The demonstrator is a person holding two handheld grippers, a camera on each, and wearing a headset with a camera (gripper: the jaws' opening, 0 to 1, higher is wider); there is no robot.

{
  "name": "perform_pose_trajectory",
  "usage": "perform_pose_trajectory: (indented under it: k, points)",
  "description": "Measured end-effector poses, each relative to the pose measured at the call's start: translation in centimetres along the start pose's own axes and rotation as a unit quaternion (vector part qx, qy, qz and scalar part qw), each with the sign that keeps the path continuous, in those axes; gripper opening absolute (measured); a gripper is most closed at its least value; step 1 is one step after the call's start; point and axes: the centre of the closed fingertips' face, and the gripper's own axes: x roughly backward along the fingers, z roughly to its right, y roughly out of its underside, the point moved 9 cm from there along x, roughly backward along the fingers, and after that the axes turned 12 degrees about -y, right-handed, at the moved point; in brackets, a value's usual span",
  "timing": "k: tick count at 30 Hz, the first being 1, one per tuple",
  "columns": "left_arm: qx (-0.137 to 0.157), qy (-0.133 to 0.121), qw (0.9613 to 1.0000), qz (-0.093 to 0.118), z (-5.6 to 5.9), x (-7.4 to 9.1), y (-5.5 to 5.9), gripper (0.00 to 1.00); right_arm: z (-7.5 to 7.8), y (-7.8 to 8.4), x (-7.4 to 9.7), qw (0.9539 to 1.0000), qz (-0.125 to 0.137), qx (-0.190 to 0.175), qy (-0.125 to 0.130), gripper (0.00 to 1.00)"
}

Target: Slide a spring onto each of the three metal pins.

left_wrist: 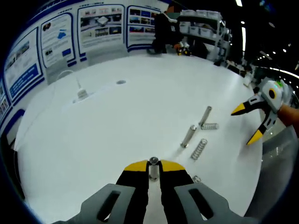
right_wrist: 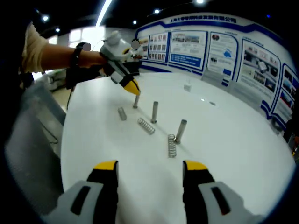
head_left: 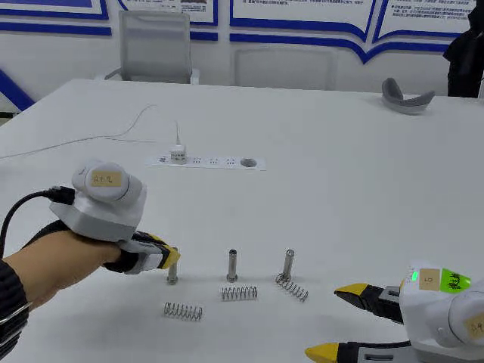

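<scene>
The left gripper (left_wrist: 153, 167) has its jaws closed nearly all the way on the upper part of the left pin (left_wrist: 153, 170), which stands upright on the white table (head_left: 340, 174). The right gripper (right_wrist: 150, 165) hangs low near the table's front edge with its jaws spread wide and nothing between them.

The middle pin (head_left: 232, 265) and the right pin (head_left: 288, 262) stand upright in a row with the held one, all three bare. Three springs lie flat on the table just on the person's side of the pins: the left spring (head_left: 183, 310), the middle spring (head_left: 239, 293) and the right spring (head_left: 292, 287).

The free tool is the right one, and every spring lies to its left and a little ahead. The right spring is nearest, with one end at the foot of the right pin and its long axis running diagonally across the table toward that gripper. It lies level while the pins point straight up, so a pickup would likely need a grip across the coils and then a turn to vertical above a pin's tip
</scene>
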Motion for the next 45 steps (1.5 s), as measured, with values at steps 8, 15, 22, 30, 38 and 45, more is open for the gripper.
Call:
perform_pose_trajectory:
  k: [8,15,22,30,38,45]
  points:
    - [0.023,-0.003,0.9995,0.019,0.1,0.1,0.4,0.07,-0.1,0.0,0.0,1.0,-0.003,0.001,-0.001,0.57]
    - [0.03,-0.001,0.999,0.032,0.2,0.1,0.7,0.07,-0.1,0.0,0.0,1.0,-0.007,0.002,-0.002,0.57]
    - [0.029,0.005,0.9989,0.035,0.5,0.2,1.0,0.08,-0.1,0.0,-0.1,0.9999,-0.009,0.003,-0.005,0.57]
    - [0.018,0.01,0.9989,0.041,0.6,0.1,1.2,0.08,-0.2,0.0,-0.2,0.9999,-0.01,0.005,-0.008,0.57]
    - [0.009,0.008,0.9991,0.041,0.5,0.1,1.3,0.09,-0.3,0.0,-0.2,0.9999,-0.009,0.005,-0.008,0.57]
    - [0.005,0.013,0.999,0.042,0.6,0.2,1.4,0.11,-0.3,0.1,-0.2,0.9999,-0.011,0.006,-0.007,0.57]
